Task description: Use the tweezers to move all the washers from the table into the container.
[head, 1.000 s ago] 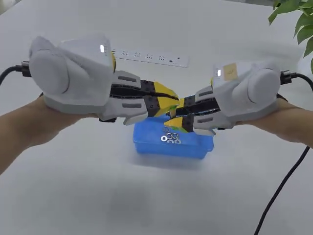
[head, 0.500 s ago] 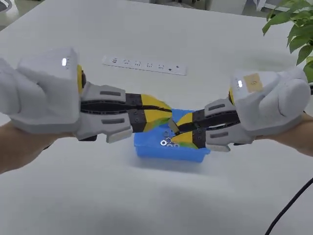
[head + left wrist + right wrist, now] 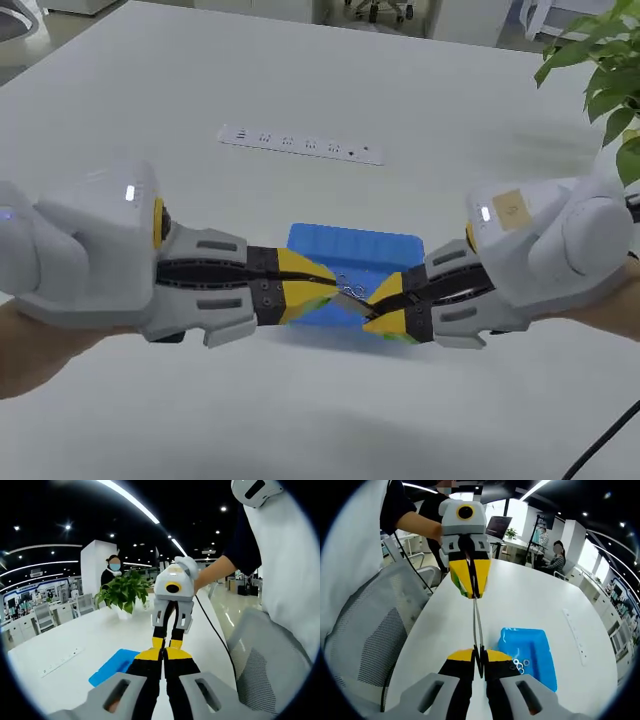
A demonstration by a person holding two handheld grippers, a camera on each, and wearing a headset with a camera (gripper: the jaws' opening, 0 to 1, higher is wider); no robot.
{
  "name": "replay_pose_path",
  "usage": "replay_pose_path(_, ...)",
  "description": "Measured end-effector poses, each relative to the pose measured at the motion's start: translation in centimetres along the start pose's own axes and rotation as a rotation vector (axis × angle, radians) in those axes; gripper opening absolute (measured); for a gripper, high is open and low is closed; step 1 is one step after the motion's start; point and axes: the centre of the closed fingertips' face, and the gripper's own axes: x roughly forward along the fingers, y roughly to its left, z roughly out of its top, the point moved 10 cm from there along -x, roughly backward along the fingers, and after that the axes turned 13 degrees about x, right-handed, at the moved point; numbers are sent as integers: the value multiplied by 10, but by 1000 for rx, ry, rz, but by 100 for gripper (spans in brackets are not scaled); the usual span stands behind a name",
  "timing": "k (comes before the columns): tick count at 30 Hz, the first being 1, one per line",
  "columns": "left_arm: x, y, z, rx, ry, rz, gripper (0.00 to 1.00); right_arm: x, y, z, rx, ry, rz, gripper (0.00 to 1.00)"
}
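Both grippers face each other tip to tip over the near edge of the blue container [image 3: 355, 245]. Thin metal tweezers [image 3: 476, 625] run between them, one end in my right gripper [image 3: 479, 661], the other in my left gripper [image 3: 470, 587]; both are shut on them. In the head view the left gripper [image 3: 322, 290] comes in from the left, the right gripper [image 3: 378, 303] from the right, with the tweezers [image 3: 352, 292] bridging the short gap. Several washers [image 3: 519, 665] lie together inside the container [image 3: 527, 650]. In the left gripper view my left gripper [image 3: 163, 654] points at the right gripper [image 3: 169, 643].
A white power strip [image 3: 300, 145] lies on the table beyond the container. A potted plant [image 3: 600, 80] stands at the far right. A grey mesh chair [image 3: 365, 645] sits at the table's near side. People stand in the background.
Still tip to tip, both grippers have come from above the container's middle toward its near edge. The head camera has tilted up, showing more of the far table.
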Motion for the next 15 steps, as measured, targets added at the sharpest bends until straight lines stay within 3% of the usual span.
replay_pose_path(10, 5, -4, -11, 13, 69, -37, 6, 1, 4, -9, -4, 61, -12, 8)
replay_pose_path(15, 8, -6, -21, 35, 127, -68, 6, 3, 4, -14, -10, 97, -16, 8)
